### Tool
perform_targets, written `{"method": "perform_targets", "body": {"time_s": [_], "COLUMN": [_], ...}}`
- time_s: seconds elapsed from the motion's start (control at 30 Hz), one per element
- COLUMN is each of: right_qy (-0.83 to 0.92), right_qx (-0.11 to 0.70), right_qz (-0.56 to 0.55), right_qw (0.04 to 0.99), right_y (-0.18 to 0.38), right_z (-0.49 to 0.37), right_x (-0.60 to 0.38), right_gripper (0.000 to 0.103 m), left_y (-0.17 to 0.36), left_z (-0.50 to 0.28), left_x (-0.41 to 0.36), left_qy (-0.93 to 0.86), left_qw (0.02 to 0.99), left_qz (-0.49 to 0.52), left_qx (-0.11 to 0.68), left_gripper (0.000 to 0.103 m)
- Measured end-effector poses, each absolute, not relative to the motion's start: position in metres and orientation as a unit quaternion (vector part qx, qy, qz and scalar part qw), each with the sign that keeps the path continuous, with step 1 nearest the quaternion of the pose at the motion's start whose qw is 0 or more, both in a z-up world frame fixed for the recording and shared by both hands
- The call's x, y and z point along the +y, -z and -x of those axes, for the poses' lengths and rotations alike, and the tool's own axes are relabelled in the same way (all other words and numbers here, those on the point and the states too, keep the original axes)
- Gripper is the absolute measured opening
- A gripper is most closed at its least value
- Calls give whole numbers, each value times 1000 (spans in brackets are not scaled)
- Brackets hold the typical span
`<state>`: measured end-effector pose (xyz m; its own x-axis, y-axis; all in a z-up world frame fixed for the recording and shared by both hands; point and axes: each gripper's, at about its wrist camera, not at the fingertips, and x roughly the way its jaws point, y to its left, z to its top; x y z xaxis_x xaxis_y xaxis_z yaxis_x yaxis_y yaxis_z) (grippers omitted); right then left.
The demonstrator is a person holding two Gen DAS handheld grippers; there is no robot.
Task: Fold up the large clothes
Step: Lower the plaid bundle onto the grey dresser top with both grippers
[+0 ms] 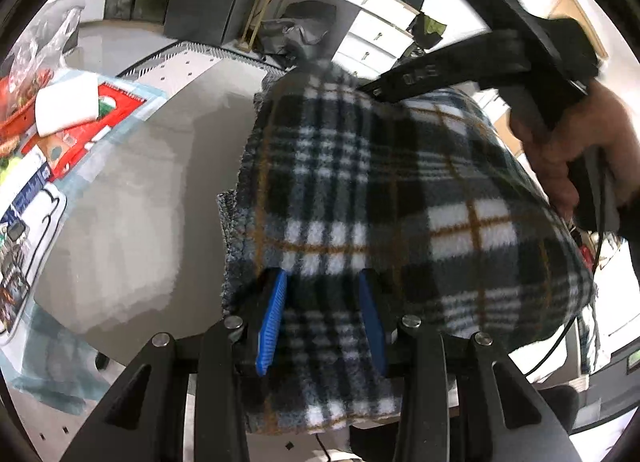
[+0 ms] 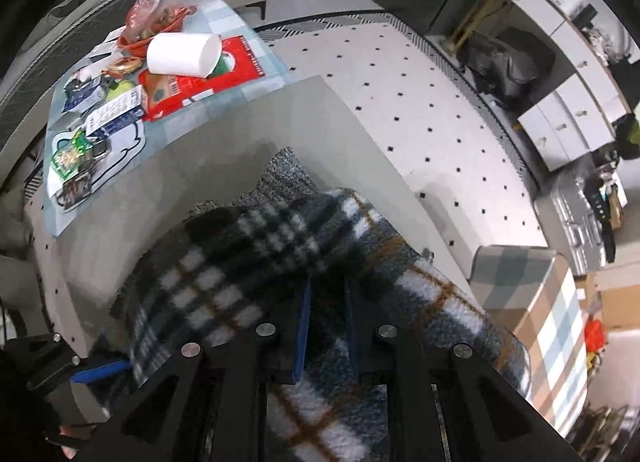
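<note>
Between both grippers' blue pads, plaid fleece garment (image 1: 400, 189) (bunched), each clamped on it

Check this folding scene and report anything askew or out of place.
Nothing looks damaged or spilled. The plaid fleece garment hangs bunched between the left gripper and right gripper, both clamped on it. The white roll lies on its side.

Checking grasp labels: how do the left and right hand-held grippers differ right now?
The left hand-held gripper holds a thick bunch of the plaid blanket with its blue pads wide apart; the right hand-held gripper pinches a thinner fold, pads close together. The left grips the near edge over the table; the right grips the far end. Both are shut on the blanket.
</note>
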<state>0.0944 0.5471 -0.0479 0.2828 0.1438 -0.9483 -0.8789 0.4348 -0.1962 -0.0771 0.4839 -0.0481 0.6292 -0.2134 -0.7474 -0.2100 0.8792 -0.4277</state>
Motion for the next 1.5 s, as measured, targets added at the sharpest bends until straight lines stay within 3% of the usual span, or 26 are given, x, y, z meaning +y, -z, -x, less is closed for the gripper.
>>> {"method": "perform_targets", "body": {"time_s": [0.13,0.17,0.2,0.27,0.47,0.63,0.87,0.97,1.03,1.1,1.13,1.27,1.3,1.33,1.5], "right_qy": [-418,-431,-450,-466,-440,-412,-436,-462,-475,-476,-470,-418,-387,-373,-349], "right_qx": [444,448,452,430,466,481,484,486,460,417,397,343,351,372,426], "right_qz": [358,345,337,368,484,494,458,440,412,390,387,411,438,453,454], "right_qw": [707,703,693,680,596,595,605,597,627,669,687,734,731,719,701], "right_y": [-4,-14,-29,-44,21,75,66,29,-9,-40,-47,-44,-27,-10,30], "right_z": [-79,-76,-68,-43,4,0,-10,-13,-19,-28,-31,-53,-61,-67,-84], "right_x": [520,513,498,470,423,422,416,406,403,409,413,462,479,486,505], "right_gripper": [18,24,39,56,52,53,56,53,57,80,83,76,51,46,45], "left_y": [50,50,50,50,45,47,50,50,50,50,50,50,50,50,50], "left_z": [79,80,79,77,79,76,72,71,70,69,69,73,74,75,77], "left_x": [475,475,476,476,468,469,480,479,479,478,477,470,467,465,462], "left_qy": [1,0,-3,-14,-25,-41,-34,-37,-39,-41,-43,-50,-54,-56,-61], "left_qw": [864,864,864,863,860,864,856,857,857,857,858,867,870,872,883], "left_qz": [241,239,239,242,227,216,227,218,218,215,213,194,185,177,156], "left_qx": [441,442,443,444,457,453,463,465,466,466,466,457,454,453,439], "left_gripper": [32,32,32,32,32,32,32,32,32,32,32,32,33,33,33]}}
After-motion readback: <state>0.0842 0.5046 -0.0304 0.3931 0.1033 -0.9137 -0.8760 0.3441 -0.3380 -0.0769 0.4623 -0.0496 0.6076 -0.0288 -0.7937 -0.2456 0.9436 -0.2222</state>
